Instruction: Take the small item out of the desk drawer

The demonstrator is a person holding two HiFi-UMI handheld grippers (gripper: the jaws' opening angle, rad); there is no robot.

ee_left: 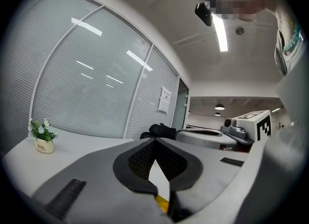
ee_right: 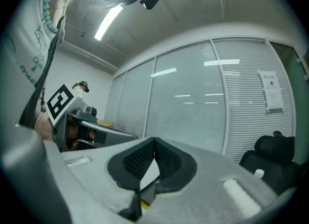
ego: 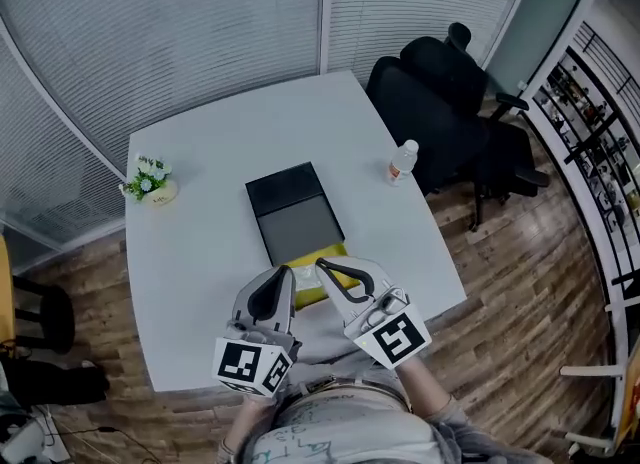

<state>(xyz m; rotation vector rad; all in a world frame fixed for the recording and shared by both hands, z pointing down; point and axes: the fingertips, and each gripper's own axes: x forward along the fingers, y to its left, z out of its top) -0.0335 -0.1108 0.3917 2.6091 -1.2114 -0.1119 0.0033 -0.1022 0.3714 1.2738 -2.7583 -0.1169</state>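
A flat black desk drawer unit lies mid-table, and a dark grey tray extends from it toward me. A yellow piece shows at the tray's near end, partly hidden by the grippers. No small item is visible. My left gripper hovers at the yellow end, and its jaws meet at the tips with nothing between them. My right gripper is close beside it on the right, also shut and empty. A sliver of yellow shows beneath the left jaws.
A small flower pot stands at the white table's far left. A plastic bottle stands near the right edge. A black office chair is behind the table. Blinds-covered glass walls surround it, and shelving is at the right.
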